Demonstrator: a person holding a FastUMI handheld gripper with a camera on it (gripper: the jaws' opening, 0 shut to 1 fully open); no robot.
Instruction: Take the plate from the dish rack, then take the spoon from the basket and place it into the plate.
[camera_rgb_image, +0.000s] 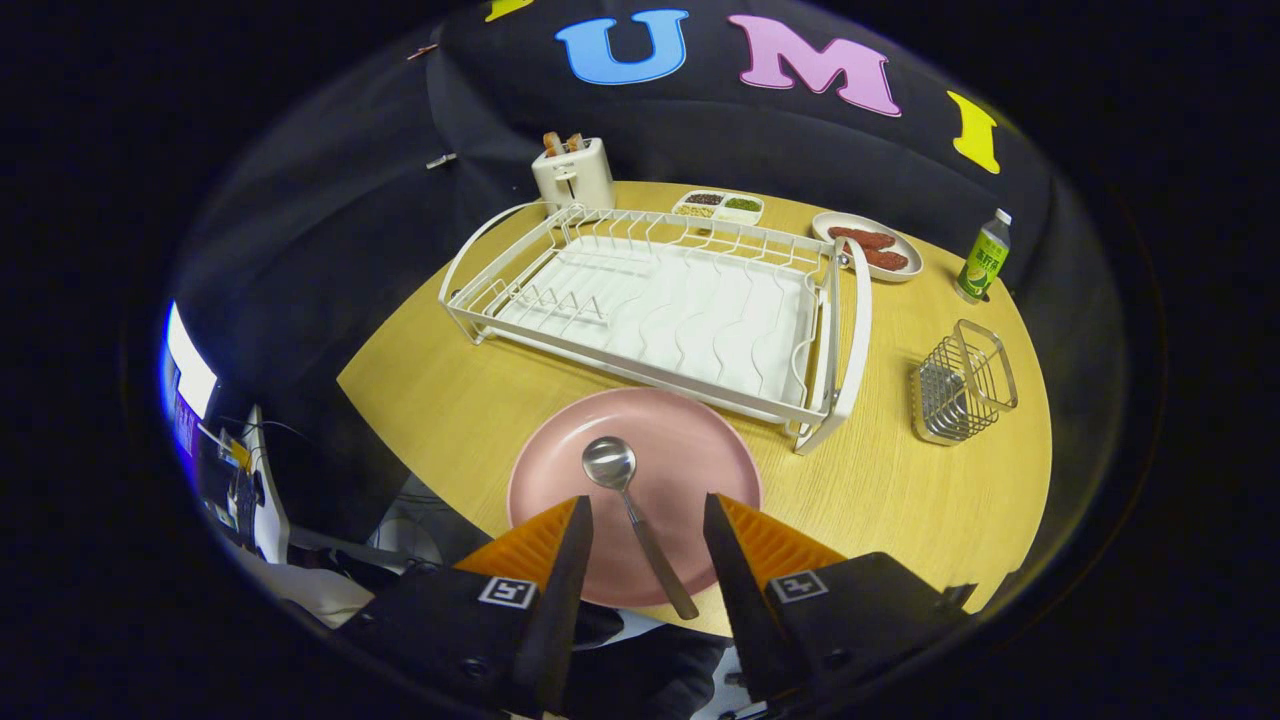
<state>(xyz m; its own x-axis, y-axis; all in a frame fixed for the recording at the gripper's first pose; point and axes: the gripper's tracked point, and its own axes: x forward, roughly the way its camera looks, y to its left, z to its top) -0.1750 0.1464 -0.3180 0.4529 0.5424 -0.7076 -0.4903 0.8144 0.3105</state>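
- Pink plate (690, 450) lies flat on the wooden table (930, 500) at its near edge, just ahead of the gripper (645, 515) and just in front of the dish rack.
- Steel spoon (632, 505) lies in the plate, bowl pointing toward the rack, handle running back between the two fingers and out over the plate's near rim.
- Gripper jaws stand wide apart above the near part of the plate; neither finger touches the spoon or presses on anything.
- White wire dish rack (660, 300) sits in the middle of the table on its white drip tray, with no dishes in its slots.
- Wire basket (962, 385) stands near the right edge of the table, well apart from the plate; whether anything is inside is hard to tell.
- White toaster (573, 172) with slices sticking out of the top stands at the far edge, just behind the rack's far left corner.
- Small divided dish (718, 207) with dark and green fillings sits behind the rack at the far edge.
- White plate with reddish-brown pieces (868, 247) lies toward the far right corner, beside the rack's handle.
- Green bottle (983, 258) with a white cap stands upright at the far right edge.
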